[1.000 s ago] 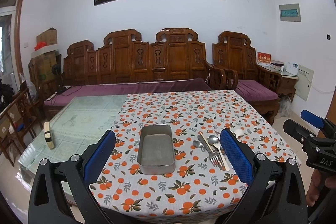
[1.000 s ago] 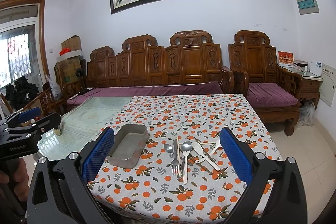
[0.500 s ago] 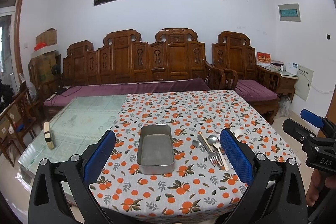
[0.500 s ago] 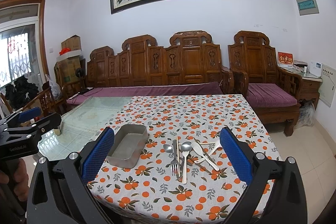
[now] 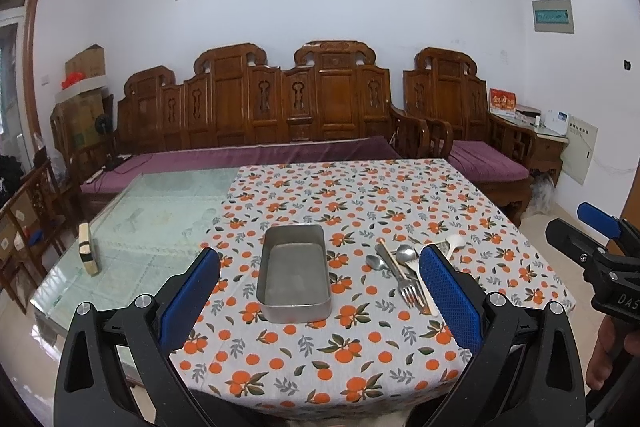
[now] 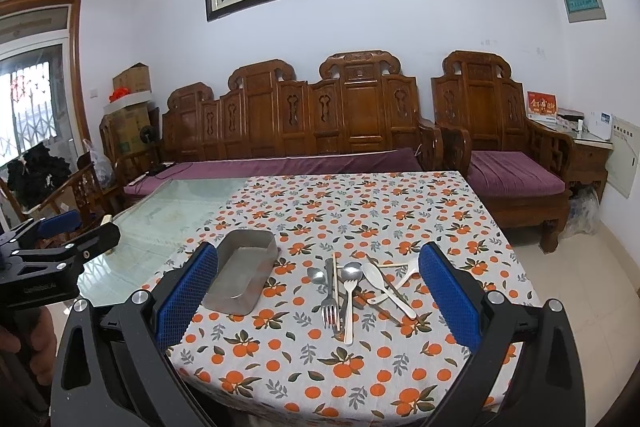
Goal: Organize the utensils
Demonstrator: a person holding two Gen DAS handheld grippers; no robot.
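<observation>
Two hand-held grippers with blue-padded black fingers hover at the near edge of a table spread with a white, orange-fruit-patterned cloth (image 5: 360, 203); the left gripper (image 5: 320, 303) and the right gripper (image 6: 318, 299) both have their fingers spread wide and released, grasping nothing. Between the left gripper's pads lies an empty rectangular grey metal tin (image 5: 294, 277), long side pointing away. Just to its right, apart from it, sits a loose pile of utensils (image 6: 356, 287): a steel fork (image 6: 330, 301), metal spoons, a white plastic spoon (image 6: 386, 287) and wooden chopsticks, overlapping one another on the cloth. Bare green glass tabletop (image 5: 160, 223) shows left of the cloth.
</observation>
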